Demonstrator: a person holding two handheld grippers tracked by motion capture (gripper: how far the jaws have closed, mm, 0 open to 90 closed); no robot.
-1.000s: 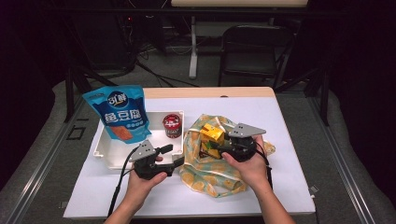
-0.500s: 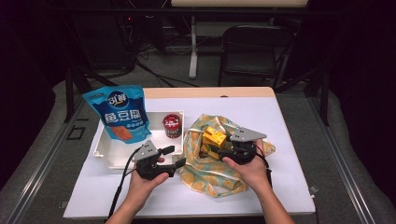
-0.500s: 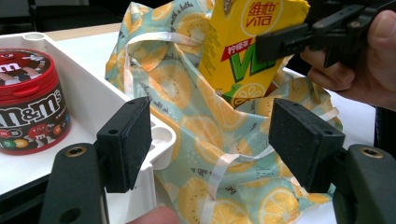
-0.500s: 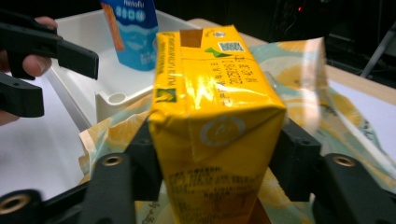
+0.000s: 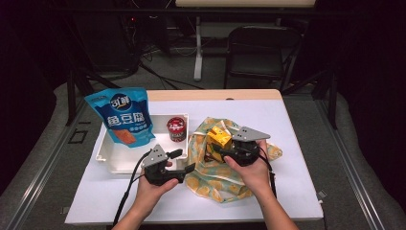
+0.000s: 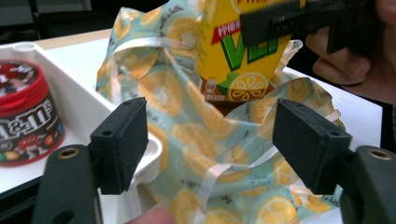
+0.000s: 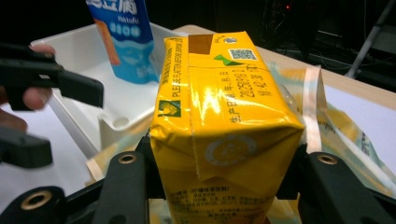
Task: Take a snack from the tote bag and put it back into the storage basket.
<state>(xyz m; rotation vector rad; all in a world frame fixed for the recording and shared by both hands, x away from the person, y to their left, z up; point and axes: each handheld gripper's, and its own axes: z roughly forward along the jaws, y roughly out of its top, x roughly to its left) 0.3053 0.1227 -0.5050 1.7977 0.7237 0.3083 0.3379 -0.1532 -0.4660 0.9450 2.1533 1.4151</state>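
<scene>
A yellow drink carton (image 5: 218,137) (image 7: 219,116) hangs over the mouth of a lemon-print bag (image 5: 225,170) (image 6: 187,154). My right gripper (image 5: 216,147) (image 7: 224,161) is shut on the carton; its jaws have just been closing and press both sides. My left gripper (image 5: 181,161) (image 6: 215,144) is open beside the bag's left edge. Its jaws have just been opening, with bag cloth loose between them. In the left gripper view the carton (image 6: 240,56) stands upright above the bag, held by the other gripper's black jaws.
A white tray (image 5: 112,160) lies at the left. A blue snack pouch (image 5: 123,117) leans on its far end and a red-lidded M&M's tub (image 5: 177,129) (image 6: 23,116) stands in it. The white table (image 5: 297,115) has bare room at the right.
</scene>
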